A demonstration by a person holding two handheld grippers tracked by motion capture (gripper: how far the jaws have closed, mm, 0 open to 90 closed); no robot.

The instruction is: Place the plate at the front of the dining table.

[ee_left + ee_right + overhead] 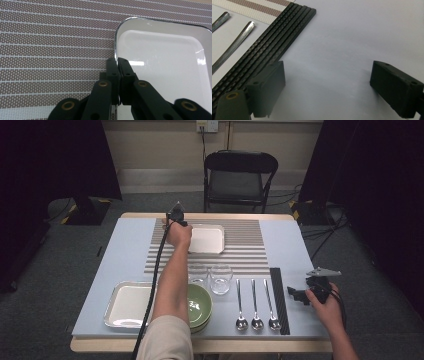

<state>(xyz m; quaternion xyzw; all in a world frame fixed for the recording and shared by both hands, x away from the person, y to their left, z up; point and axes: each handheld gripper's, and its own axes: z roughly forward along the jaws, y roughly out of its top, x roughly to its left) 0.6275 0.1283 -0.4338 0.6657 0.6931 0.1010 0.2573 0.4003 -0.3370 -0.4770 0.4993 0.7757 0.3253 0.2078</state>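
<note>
Left gripper (117, 65): black jaws, brass-coloured screws, black cable at lower left. Right gripper (325, 86): blocky black jaws, grey triangular plate. Sleeve (167, 336) apparently beige.

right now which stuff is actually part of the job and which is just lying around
In the job: left gripper, shut on the rim of the white tray on the striped mat.

Lying about: second tray, green bowls, glasses, spoons, black chopsticks, right gripper, open.

Can't see the near halves of the green bowls (201, 301) or one glass (197, 271) behind the forearm, plus white tray (160, 65) cut off right.
</note>
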